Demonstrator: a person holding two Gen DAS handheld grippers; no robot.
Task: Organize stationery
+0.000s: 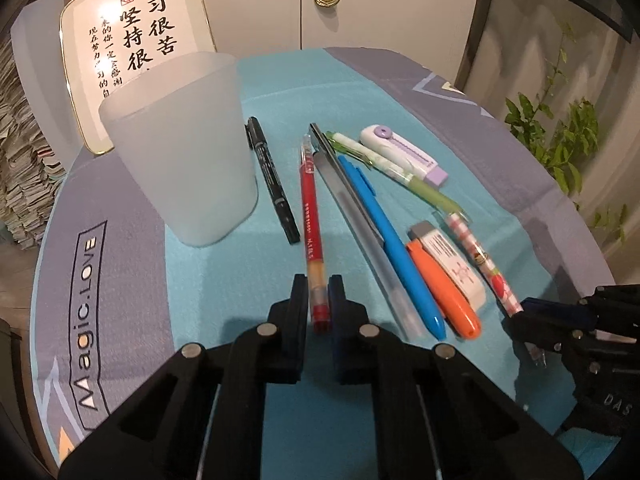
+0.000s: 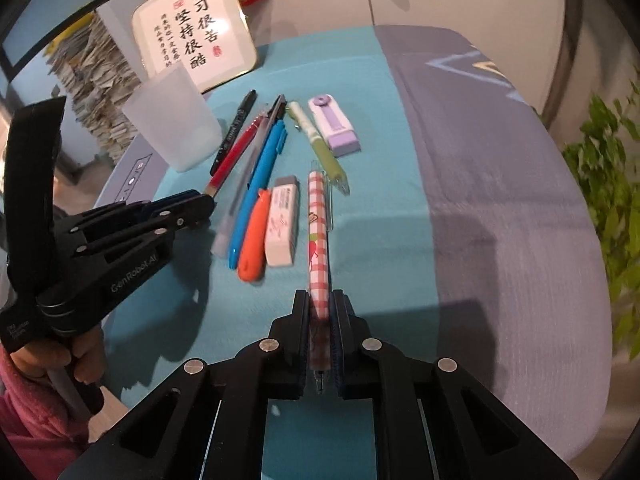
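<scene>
My left gripper [image 1: 319, 296] is shut on the near end of a red pen [image 1: 309, 200], which lies on the teal mat [image 1: 224, 280] to the right of a frosted cup [image 1: 180, 152]. My right gripper [image 2: 320, 308] is shut on a pink checked pen [image 2: 318, 224], whose tip pokes out towards the camera. Between the two pens lie a black marker [image 1: 272, 180], a clear pen [image 1: 360, 216], a blue pen [image 1: 392, 248], an orange highlighter [image 1: 444, 292] and a white eraser [image 1: 456, 268]. Farther back lie a green pen [image 1: 400, 172] and a purple-and-white correction tape [image 1: 404, 152].
A framed calligraphy sign [image 1: 132, 40] leans behind the cup. The round table's grey cloth border [image 2: 500, 200] surrounds the mat. A leafy plant [image 2: 608, 152] stands off the right edge and stacked papers [image 2: 92, 80] off the left. A hand and pink sleeve [image 2: 36, 384] hold the left gripper.
</scene>
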